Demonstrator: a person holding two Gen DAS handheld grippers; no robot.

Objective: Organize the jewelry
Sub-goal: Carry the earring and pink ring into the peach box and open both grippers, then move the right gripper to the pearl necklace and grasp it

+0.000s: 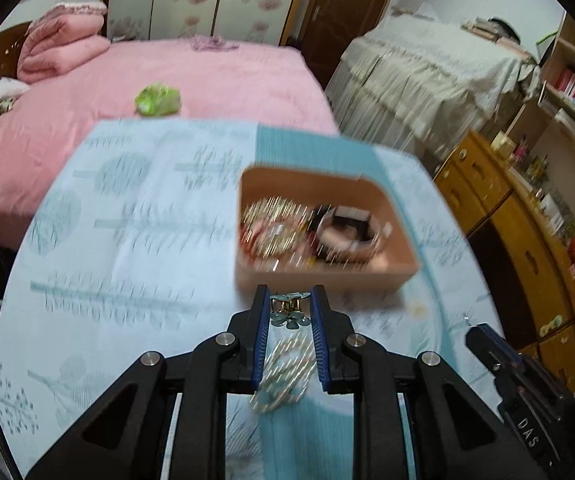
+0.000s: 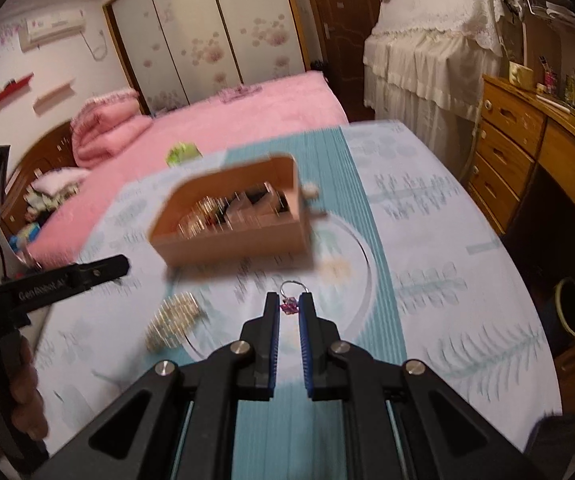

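Observation:
An open brown box [image 1: 367, 276] holds several pieces of jewelry, among them a gold chain [image 1: 275, 220] and a dark bracelet [image 1: 351, 228]. My left gripper [image 1: 289, 292] hovers just in front of the box, shut on a teal flower pendant [image 1: 290, 317] with a gold clasp. Its gold chain [image 1: 283, 372] dangles blurred below the fingers. My right gripper [image 2: 289, 300] is shut on a small pink charm [image 2: 289, 307] with a silver ring [image 2: 295, 286], in front of the box [image 2: 231, 240]. The left gripper [image 2: 87, 274] and the hanging gold chain [image 2: 173, 320] also show in the right wrist view.
The box rests on a table with a light blue patterned cloth [image 1: 127, 240]. Behind it is a pink bed [image 1: 207, 72] with a green object [image 1: 157, 100]. A wooden dresser [image 2: 527, 152] stands to the right. A hand [image 2: 23, 392] holds the left gripper.

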